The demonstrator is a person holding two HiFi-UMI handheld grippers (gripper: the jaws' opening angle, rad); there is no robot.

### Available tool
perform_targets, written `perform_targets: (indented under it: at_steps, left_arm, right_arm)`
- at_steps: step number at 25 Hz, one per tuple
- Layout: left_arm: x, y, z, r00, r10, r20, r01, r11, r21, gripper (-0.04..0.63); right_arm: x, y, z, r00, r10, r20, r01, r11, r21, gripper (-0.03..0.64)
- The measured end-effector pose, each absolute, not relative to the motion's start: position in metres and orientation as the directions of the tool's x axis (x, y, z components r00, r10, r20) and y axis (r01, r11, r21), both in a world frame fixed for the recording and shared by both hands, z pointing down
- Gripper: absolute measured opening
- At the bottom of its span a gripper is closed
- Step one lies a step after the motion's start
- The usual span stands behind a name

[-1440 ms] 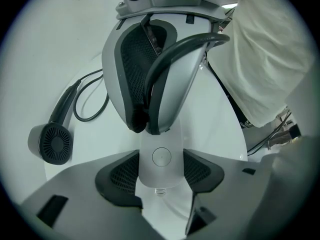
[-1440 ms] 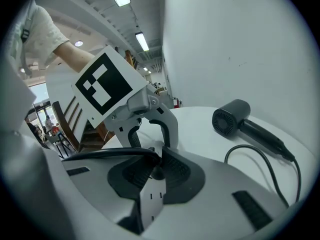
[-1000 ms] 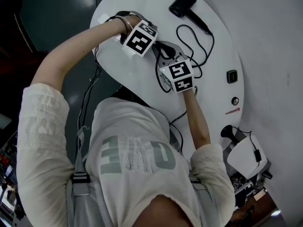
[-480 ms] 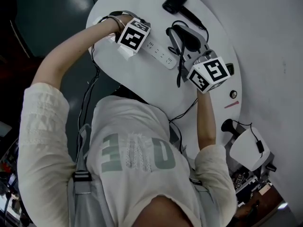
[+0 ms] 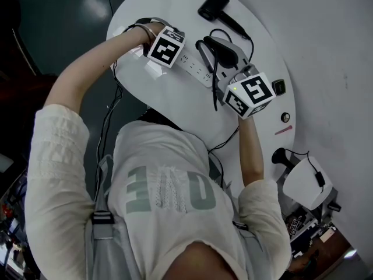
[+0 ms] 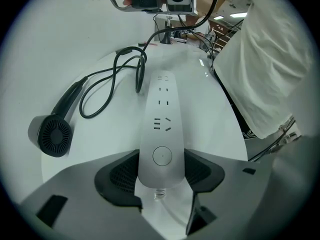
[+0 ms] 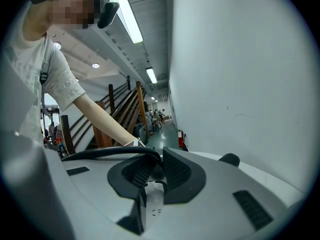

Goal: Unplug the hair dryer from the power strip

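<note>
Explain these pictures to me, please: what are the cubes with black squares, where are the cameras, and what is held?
A person holds a hand tool with a two-fingered claw in each hand; the marked cubes are part of those tools. One camera sits on the person's head and looks down; another rides on each tool, looking along its claw. On the white round table lie a long white plastic power strip and a black hair dryer. The left claw clamps the strip's end. The right claw, raised above the table, is closed on the dryer's dark plug with its black cable. The strip's visible sockets are empty: the plug is out.
</note>
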State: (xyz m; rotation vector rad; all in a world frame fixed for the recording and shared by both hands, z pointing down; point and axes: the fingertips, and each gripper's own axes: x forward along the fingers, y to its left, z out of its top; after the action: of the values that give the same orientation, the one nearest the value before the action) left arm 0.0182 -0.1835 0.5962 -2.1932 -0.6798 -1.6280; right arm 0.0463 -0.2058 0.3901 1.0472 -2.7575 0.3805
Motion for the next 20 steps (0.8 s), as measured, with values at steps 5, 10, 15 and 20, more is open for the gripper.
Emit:
perform_targets:
  at_steps: [5, 10, 15, 20]
  left_arm:
    - [0.017, -0.185, 0.597, 0.226, 0.172, 0.959, 0.548, -0.836, 0.021, 0.272]
    - [0.018, -0.184, 0.598, 0.226, 0.171, 0.959, 0.545, -0.838, 0.021, 0.272]
    - [0.018, -0.185, 0.598, 0.220, 0.164, 0.962, 0.540, -0.841, 0.020, 0.272]
    - [0.015, -0.185, 0.597, 0.219, 0.145, 0.965, 0.525, -0.851, 0.009, 0.272]
  right_arm:
    - [0.049, -0.205, 0.391, -0.728, -0.637, 0.254, -0.681, 0.714, -0.162, 0.058]
    - [0.042, -0.193, 0.397, -0.730, -0.616, 0.295, -0.669, 0.732, -0.129, 0.058]
    - [0.010, -0.159, 0.419, -0.725, -0.566, 0.392, -0.598, 0.800, 0.049, 0.058]
    - [-0.013, -0.124, 0.463, -0.648, -0.582, 0.491, -0.463, 0.813, 0.353, 0.060]
